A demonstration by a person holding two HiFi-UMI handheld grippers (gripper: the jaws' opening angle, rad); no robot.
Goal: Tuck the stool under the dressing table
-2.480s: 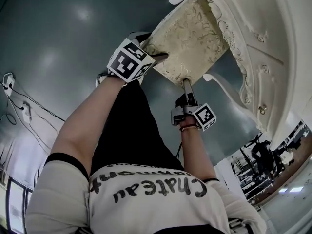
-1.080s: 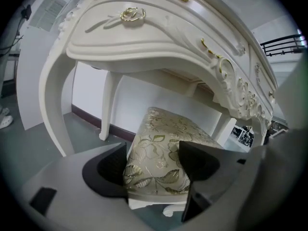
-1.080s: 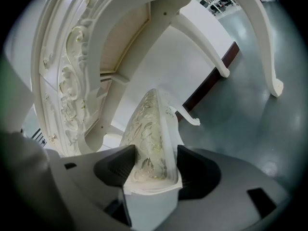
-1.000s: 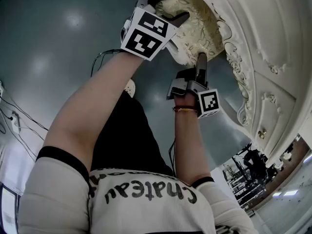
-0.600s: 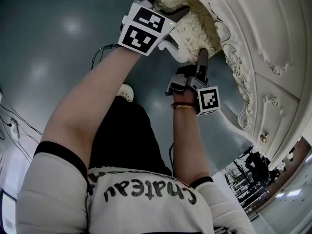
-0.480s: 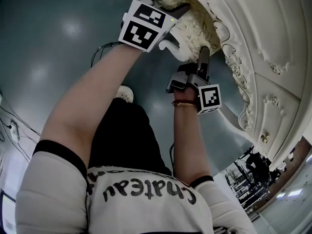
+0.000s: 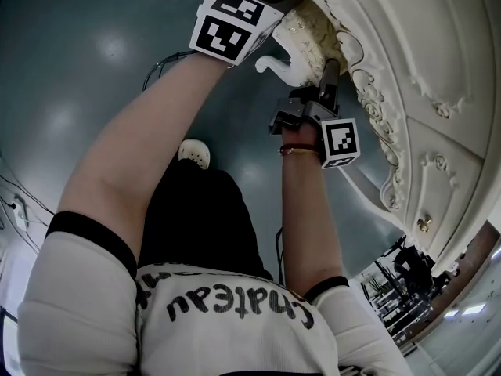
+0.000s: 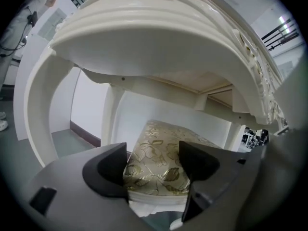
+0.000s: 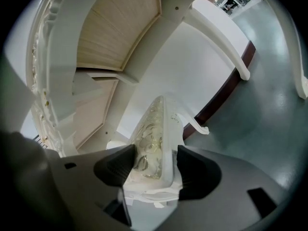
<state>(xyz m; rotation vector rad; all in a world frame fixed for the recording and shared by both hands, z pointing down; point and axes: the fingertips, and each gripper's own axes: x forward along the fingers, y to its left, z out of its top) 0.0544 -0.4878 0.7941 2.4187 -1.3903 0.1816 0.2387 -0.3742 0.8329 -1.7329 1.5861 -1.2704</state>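
Glossy grey-green floor [image 7: 86, 92], with soft patches of reflected light. At far left, thin dark cables [image 7: 14, 202] trailing across it. Beyond, plain white wall [image 9: 192, 66] edged below by a dark reddish skirting board [image 9: 226, 88]. Far right, dark metal racks [image 7: 407, 284], too small to make out.

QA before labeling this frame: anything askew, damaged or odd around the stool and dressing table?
Nothing stands out. The stool is partway under the dressing table, its patterned seat looking level and intact. The left gripper and right gripper each have jaws closed on the seat's near edge. No damage or spill shows.
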